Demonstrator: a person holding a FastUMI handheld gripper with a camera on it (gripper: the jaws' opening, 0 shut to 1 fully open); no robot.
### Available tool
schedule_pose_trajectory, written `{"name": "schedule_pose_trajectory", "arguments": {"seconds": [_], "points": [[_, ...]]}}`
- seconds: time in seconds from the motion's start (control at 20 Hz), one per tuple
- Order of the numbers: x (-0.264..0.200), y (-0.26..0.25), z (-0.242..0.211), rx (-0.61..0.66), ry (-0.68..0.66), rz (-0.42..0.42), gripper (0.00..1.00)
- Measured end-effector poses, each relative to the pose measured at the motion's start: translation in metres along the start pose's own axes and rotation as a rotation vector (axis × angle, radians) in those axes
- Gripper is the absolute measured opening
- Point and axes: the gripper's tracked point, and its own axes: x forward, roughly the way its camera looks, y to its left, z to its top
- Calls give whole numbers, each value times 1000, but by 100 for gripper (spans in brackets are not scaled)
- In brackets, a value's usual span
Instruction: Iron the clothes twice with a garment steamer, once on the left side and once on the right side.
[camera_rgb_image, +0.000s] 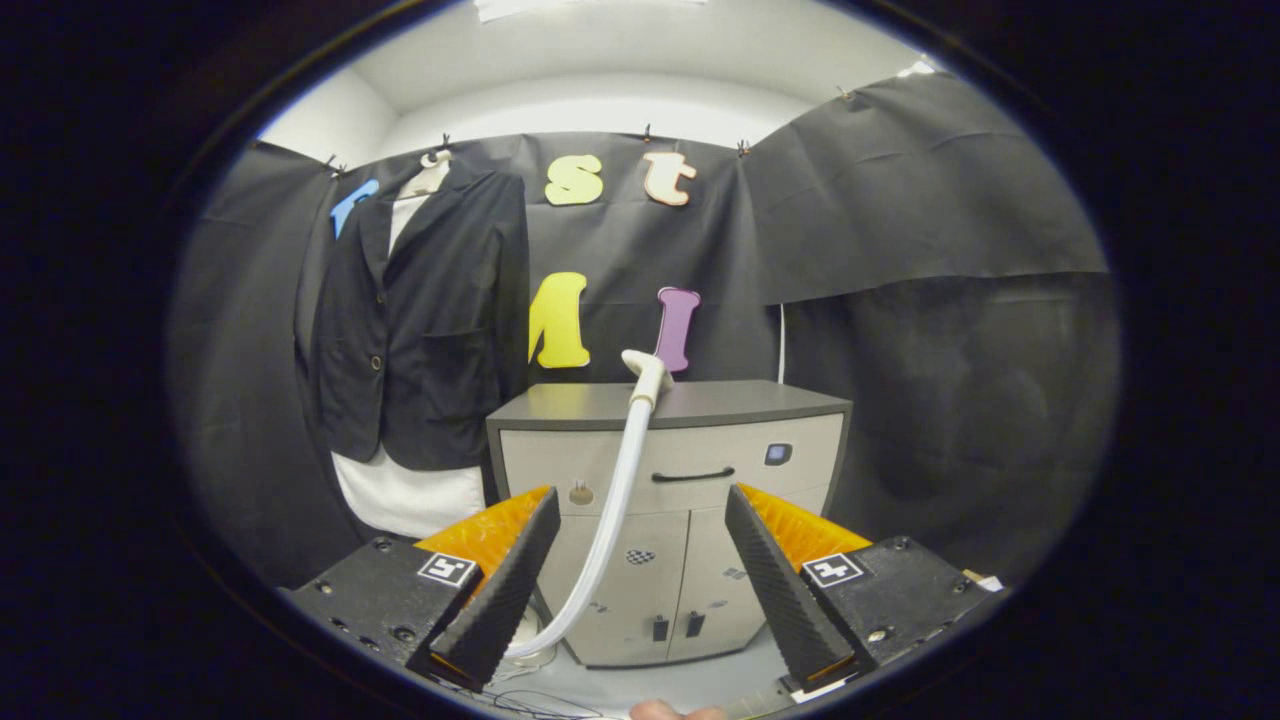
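The gripper (640, 570) has its two fingers spread wide, with nothing pinched or touched between them. One garment steamer head (645, 375) rests on top of the grey cabinet (760, 470), near the middle of its front edge, well beyond the fingertips and between their lines. Its single white hose (612, 520) hangs down the cabinet's front and curls to the floor beside the left finger. One dark jacket (420, 320) hangs over a white garment (410, 495) against the booth wall, beside the cabinet's left edge, beyond the left finger.
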Motion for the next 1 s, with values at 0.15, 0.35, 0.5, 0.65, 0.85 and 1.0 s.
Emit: {"name": "schedule_pose_trajectory", "arguments": {"seconds": [0.15,0.35,0.5,0.65,0.85,1.0], "points": [[3,8,-2,0,14,-26,100],[2,17,1,-29,28,-66,100],[6,23,8,-49,34,-72,100],[26,26,16,-46,50,-57,100],[72,27,41,-40,62,-26,100],[118,24,64,-13,70,-30,100]]}}
